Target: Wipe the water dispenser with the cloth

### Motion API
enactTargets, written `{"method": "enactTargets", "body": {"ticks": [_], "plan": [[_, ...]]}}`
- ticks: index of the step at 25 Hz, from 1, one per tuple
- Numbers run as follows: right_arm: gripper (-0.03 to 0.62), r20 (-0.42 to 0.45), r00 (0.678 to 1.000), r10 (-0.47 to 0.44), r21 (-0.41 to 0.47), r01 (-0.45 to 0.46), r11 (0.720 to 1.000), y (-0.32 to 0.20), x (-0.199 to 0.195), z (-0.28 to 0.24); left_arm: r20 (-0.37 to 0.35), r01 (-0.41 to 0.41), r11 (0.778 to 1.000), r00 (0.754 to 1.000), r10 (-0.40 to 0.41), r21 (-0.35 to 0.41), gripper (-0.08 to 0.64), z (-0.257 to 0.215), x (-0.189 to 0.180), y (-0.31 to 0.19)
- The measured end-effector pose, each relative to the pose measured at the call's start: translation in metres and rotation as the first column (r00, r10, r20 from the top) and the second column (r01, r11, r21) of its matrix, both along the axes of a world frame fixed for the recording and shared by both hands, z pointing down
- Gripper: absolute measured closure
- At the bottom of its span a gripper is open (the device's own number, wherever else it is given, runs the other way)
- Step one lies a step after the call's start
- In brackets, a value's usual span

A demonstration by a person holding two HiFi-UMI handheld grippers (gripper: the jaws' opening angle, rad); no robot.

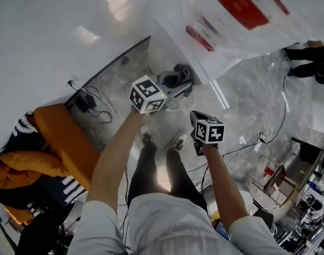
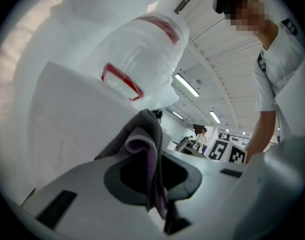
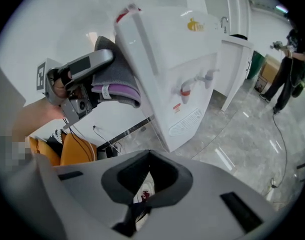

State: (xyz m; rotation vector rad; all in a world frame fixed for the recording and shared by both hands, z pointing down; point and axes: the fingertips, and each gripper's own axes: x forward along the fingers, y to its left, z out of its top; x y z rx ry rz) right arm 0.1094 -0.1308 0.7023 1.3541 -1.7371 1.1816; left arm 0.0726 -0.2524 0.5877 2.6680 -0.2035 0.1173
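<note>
1. My left claw (image 2: 155,184) clamps the cloth (image 2: 145,144), pressed against the side of the water dispenser (image 3: 177,74), near its top
2. My right claw (image 3: 142,194) is closed on nothing, held apart from that dispenser

There is one water dispenser (image 3: 177,69), with one bottle (image 1: 241,9) on top and two taps (image 3: 185,90) on its front. There is one cloth (image 3: 117,81). Two grippers show, the left gripper (image 1: 175,86) and the right gripper (image 1: 197,116), each with one marker cube (image 1: 147,94). One orange chair (image 1: 61,137) shows, perhaps two, as that heap is hard to separate. One bystander (image 3: 287,64) stands far off.
</note>
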Motion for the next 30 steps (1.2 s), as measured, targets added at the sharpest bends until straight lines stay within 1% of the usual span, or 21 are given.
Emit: {"method": "enactTargets", "body": {"ticks": [2,3,5,7,8,9,12,14,15,17,20,22,24,25,27,29,30], "plan": [[0.577,-0.017,0.999,-0.033,0.025,0.034,0.999,-0.003,0.006,-0.017,0.015,0.062,0.998,0.998,-0.063,0.019,0.512,-0.019,-0.012,-0.022],[0.577,-0.028,0.998,-0.053,0.037,0.054,0.998,-0.005,0.01,-0.025,0.036,0.096,0.995,0.995,-0.097,0.033,0.512,-0.026,-0.019,-0.035],[0.577,-0.046,0.996,-0.079,0.061,0.081,0.995,-0.011,0.019,-0.041,0.075,0.19,0.98,0.978,-0.194,0.049,0.512,-0.037,-0.035,-0.062],[0.577,-0.05,0.996,-0.079,0.089,0.084,0.993,-0.016,0.029,-0.061,0.082,0.317,0.948,0.944,-0.319,0.044,0.512,-0.051,-0.056,-0.089],[0.577,-0.048,0.996,-0.078,0.106,0.083,0.991,-0.019,0.033,-0.073,0.088,0.365,0.93,0.926,-0.368,0.049,0.512,-0.059,-0.065,-0.098],[0.578,-0.046,0.996,-0.08,0.127,0.085,0.988,-0.023,0.037,-0.086,0.106,0.395,0.916,0.91,-0.4,0.066,0.512,-0.066,-0.072,-0.104],[0.577,-0.055,0.994,-0.095,0.214,0.104,0.971,-0.041,0.059,-0.137,0.187,0.428,0.891,0.873,-0.451,0.155,0.512,-0.09,-0.087,-0.112],[0.577,-0.08,0.993,-0.085,0.302,0.105,0.947,-0.062,0.078,-0.181,0.21,0.448,0.865,0.845,-0.492,0.226,0.512,-0.12,-0.095,-0.115],[0.578,-0.095,0.993,-0.07,0.356,0.1,0.929,-0.074,0.088,-0.205,0.211,0.458,0.848,0.831,-0.515,0.267,0.512,-0.138,-0.098,-0.118],[0.577,-0.124,0.992,-0.039,0.458,0.092,0.884,-0.095,0.109,-0.254,0.213,0.473,0.812,0.803,-0.557,0.342,0.512,-0.171,-0.097,-0.117],[0.577,-0.18,0.983,-0.028,0.562,0.126,0.817,-0.106,0.13,-0.322,0.207,0.484,0.775,0.777,-0.594,0.406,0.512,-0.213,-0.084,-0.094],[0.577,-0.224,0.974,-0.03,0.628,0.168,0.76,-0.111,0.136,-0.366,0.176,0.497,0.742,0.765,-0.619,0.45,0.512,-0.247,-0.077,-0.083],[0.577,-0.255,0.967,-0.026,0.69,0.201,0.695,-0.115,0.137,-0.407,0.143,0.499,0.706,0.757,-0.637,0.502,0.512,-0.281,-0.07,-0.073],[0.577,-0.266,0.964,-0.024,0.716,0.214,0.665,-0.114,0.137,-0.425,0.131,0.495,0.696,0.759,-0.638,0.52,0.512,-0.296,-0.067,-0.066],[0.577,-0.286,0.958,-0.022,0.754,0.239,0.612,-0.108,0.134,-0.454,0.12,0.48,0.694,0.771,-0.625,0.536,0.512,-0.319,-0.061,-0.05],[0.577,-0.289,0.957,-0.025,0.782,0.251,0.571,-0.1,0.128,-0.477,0.115,0.465,0.693,0.78,-0.615,0.551,0.512,-0.337,-0.059,-0.036],[0.577,-0.286,0.958,-0.028,0.794,0.253,0.553,-0.097,0.124,-0.487,0.112,0.462,0.686,0.779,-0.616,0.561,0.512,-0.345,-0.059,-0.03]]}}
